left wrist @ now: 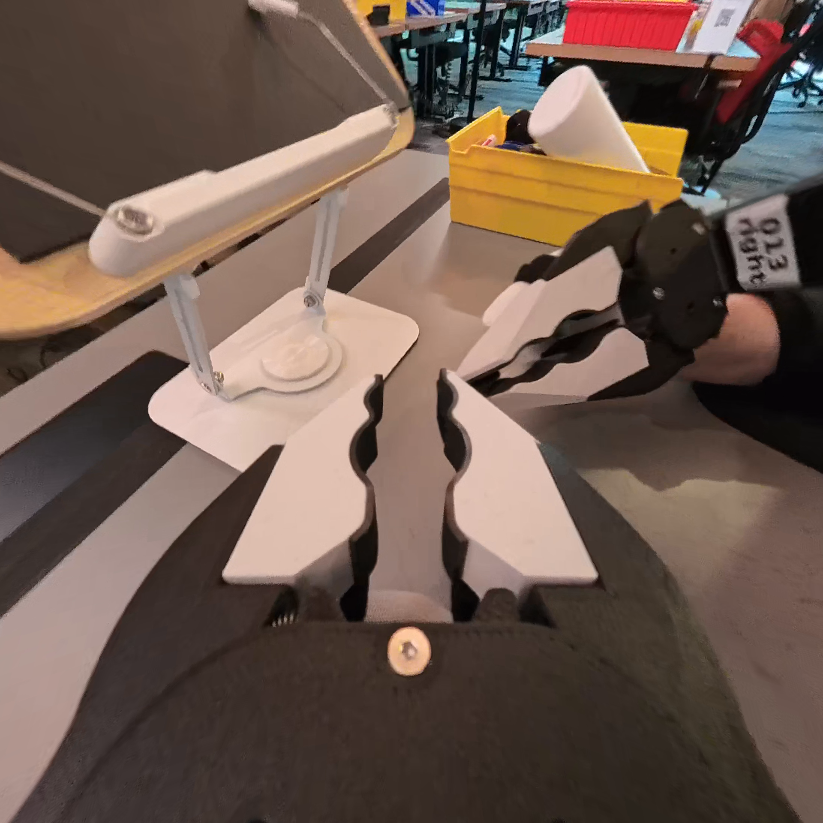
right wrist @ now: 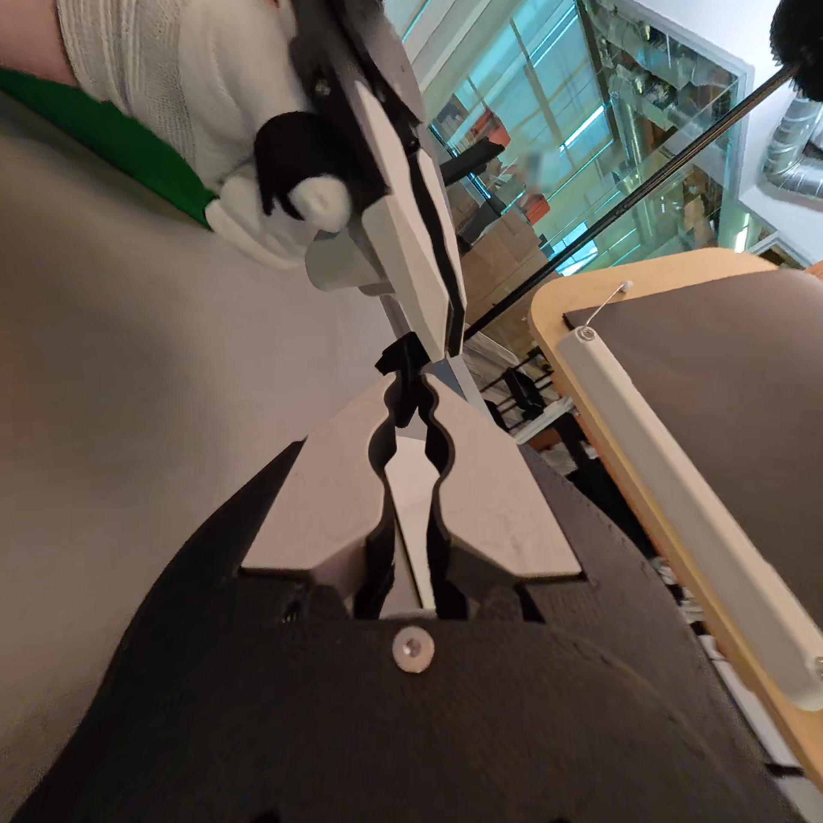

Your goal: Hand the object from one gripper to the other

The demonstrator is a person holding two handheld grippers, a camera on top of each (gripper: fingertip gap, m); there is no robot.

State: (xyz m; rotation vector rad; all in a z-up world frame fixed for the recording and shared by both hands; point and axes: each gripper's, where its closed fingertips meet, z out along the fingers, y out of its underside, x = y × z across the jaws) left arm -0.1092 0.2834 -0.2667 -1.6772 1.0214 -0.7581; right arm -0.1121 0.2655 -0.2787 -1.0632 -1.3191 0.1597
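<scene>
Presently mid-handover. Right gripper (right wrist: 412,378), bottom centre of right wrist view, jaws nearly closed, pinching small black plastic clip-like object (right wrist: 403,387) at very tips. Left gripper (left wrist: 409,383), lower centre of left wrist view, jaws parted by narrow gap, nothing between them. Object held out past tips, probably to leave free end for other jaws. Grey bench (left wrist: 467,267) beneath; yellow plastic bin (left wrist: 556,191) upper right.

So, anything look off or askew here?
Nothing damaged. The white cone lies tipped in the yellow bin, poking above its rim. The small black object is pinched only at the very tips of the right gripper, sitting skewed.
</scene>
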